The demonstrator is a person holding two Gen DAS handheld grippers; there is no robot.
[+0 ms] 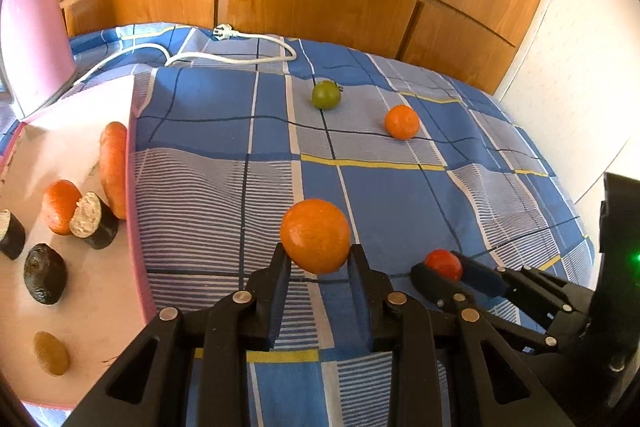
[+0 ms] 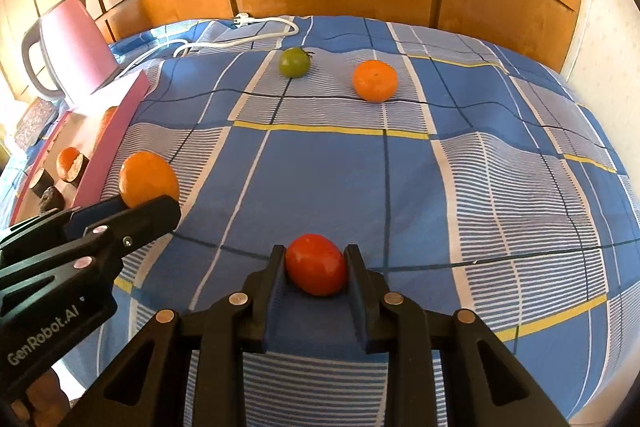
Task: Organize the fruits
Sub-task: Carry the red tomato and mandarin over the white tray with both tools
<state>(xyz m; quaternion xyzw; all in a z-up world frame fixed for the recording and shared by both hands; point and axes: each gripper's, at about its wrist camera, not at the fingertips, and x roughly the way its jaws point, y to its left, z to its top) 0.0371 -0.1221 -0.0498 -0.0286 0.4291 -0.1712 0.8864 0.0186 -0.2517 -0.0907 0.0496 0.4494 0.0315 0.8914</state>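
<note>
While the left claw (image 1: pixel 318 254) grips a round orange citrus fruit (image 1: pixel 315 235) beside the pink tray (image 1: pixel 136 227) for dropping in, the right claw (image 2: pixel 316 269) pinches a small red tomato (image 2: pixel 317 269).

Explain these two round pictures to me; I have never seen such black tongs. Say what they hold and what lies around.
Each picture comes from a camera on a tool a person carries, looking along its two fingers. The left hand-held gripper is closed on an orange; the right hand-held gripper is closed on a red tomato. On the checked blue cloth lie a green tomato, a second orange and a white cable. At left, a pink tray already holds several items, beside a pink kettle.
</note>
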